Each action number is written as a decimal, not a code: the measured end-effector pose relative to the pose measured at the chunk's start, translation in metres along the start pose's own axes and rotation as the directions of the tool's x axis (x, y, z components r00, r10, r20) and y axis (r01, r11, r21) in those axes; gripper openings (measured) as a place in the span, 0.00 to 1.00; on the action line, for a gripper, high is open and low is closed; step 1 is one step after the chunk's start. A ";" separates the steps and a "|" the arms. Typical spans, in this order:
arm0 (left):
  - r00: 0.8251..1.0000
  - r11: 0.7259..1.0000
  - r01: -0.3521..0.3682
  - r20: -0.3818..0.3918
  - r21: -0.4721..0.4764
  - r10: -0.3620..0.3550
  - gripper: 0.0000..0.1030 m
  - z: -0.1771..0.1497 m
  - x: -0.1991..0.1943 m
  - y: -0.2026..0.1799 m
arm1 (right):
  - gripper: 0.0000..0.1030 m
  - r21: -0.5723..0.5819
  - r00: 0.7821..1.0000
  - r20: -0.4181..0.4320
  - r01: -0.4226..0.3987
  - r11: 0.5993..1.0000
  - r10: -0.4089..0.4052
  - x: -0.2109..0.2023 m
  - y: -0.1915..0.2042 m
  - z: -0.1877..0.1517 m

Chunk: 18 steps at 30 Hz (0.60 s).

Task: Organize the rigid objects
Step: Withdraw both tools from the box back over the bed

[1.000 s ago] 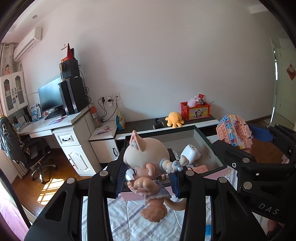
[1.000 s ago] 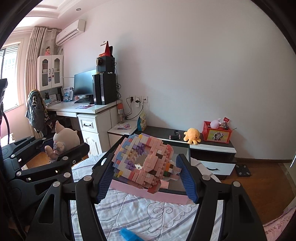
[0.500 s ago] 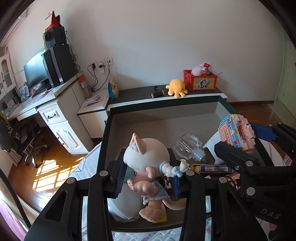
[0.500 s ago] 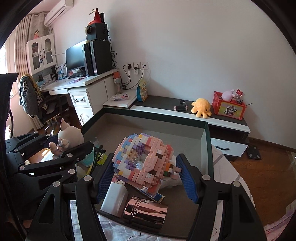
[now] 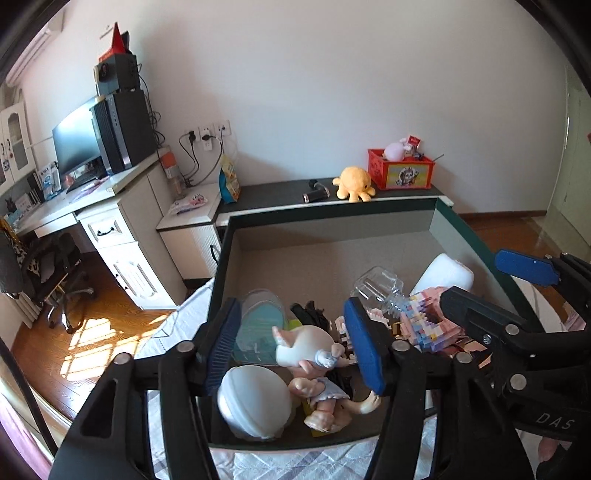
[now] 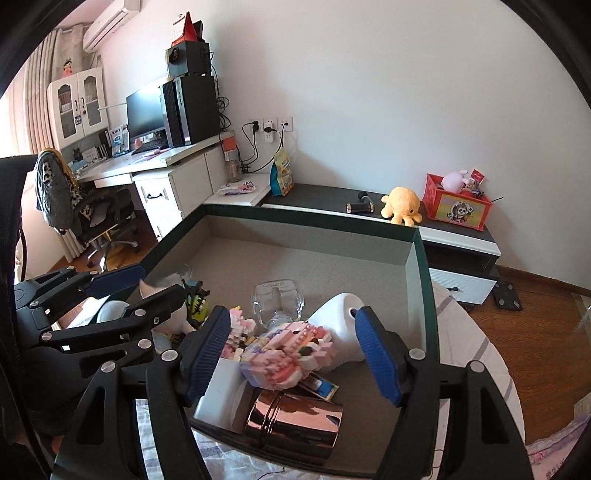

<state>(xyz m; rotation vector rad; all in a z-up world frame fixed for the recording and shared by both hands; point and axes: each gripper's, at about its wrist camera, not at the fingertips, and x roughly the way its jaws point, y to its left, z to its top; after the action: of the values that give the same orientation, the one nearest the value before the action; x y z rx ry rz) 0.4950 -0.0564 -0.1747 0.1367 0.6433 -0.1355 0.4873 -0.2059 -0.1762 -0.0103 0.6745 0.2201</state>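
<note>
Pink block model (image 6: 284, 354) and doll (image 5: 314, 365) I've dropped into box (image 5: 332, 218); left gripper (image 5: 295, 347), right gripper (image 6: 295, 354) both opening, pads clear.

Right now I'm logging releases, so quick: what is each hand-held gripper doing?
Left hand-held gripper: jaws opening, doll between the pads, no longer pinched.
Right hand-held gripper: jaws opening, pink block model lying loose between them.

Looks like a bedroom at home that doubles as a study. White desk (image 6: 159, 158) with a monitor (image 6: 146, 107) and PC tower (image 6: 192, 109) on it, office chair (image 6: 99, 214) tucked beside the desk, wall air conditioner (image 6: 110, 22) above it, striped bedsheet (image 5: 291, 463) up front.
</note>
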 end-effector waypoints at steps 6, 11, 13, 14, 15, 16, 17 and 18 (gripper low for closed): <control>0.992 1.000 -0.011 0.127 -0.024 0.014 0.83 -0.009 -0.077 0.006 | 0.81 0.023 0.997 0.079 0.000 1.000 -0.001 -0.060 0.008 0.001; 0.967 0.997 -0.064 0.242 -0.045 0.073 0.93 -0.030 -0.154 0.007 | 0.87 0.004 0.985 0.172 0.007 1.000 -0.008 -0.125 0.030 -0.012; 0.953 0.995 -0.089 0.287 -0.047 0.099 1.00 -0.042 -0.184 0.007 | 0.96 0.001 0.977 0.211 0.004 1.000 -0.005 -0.152 0.038 -0.021; 0.946 0.995 -0.090 0.309 -0.044 0.099 1.00 -0.048 -0.199 0.006 | 1.00 -0.001 0.973 0.230 0.011 1.000 -0.010 -0.165 0.043 -0.026; 0.942 0.995 -0.088 0.320 -0.041 0.097 1.00 -0.054 -0.211 0.005 | 1.00 -0.003 0.968 0.249 0.014 1.000 -0.012 -0.179 0.047 -0.032; 0.939 0.994 -0.094 0.328 -0.047 0.104 1.00 -0.059 -0.223 0.004 | 1.00 -0.004 0.961 0.276 0.012 1.000 -0.010 -0.194 0.051 -0.038; 0.935 0.994 -0.099 0.337 -0.052 0.111 1.00 -0.064 -0.234 0.003 | 1.00 -0.005 0.952 0.305 0.009 1.000 -0.007 -0.207 0.057 -0.045; 0.931 0.994 -0.099 0.348 -0.055 0.112 1.00 -0.070 -0.245 0.002 | 1.00 -0.007 0.947 0.320 0.018 1.000 -0.015 -0.219 0.062 -0.050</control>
<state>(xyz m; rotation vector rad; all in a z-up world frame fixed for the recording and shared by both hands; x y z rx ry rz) 0.2606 -0.0225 -0.0815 0.1075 0.2800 -0.0420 0.2772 -0.1932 -0.0756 0.0107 0.3486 0.2035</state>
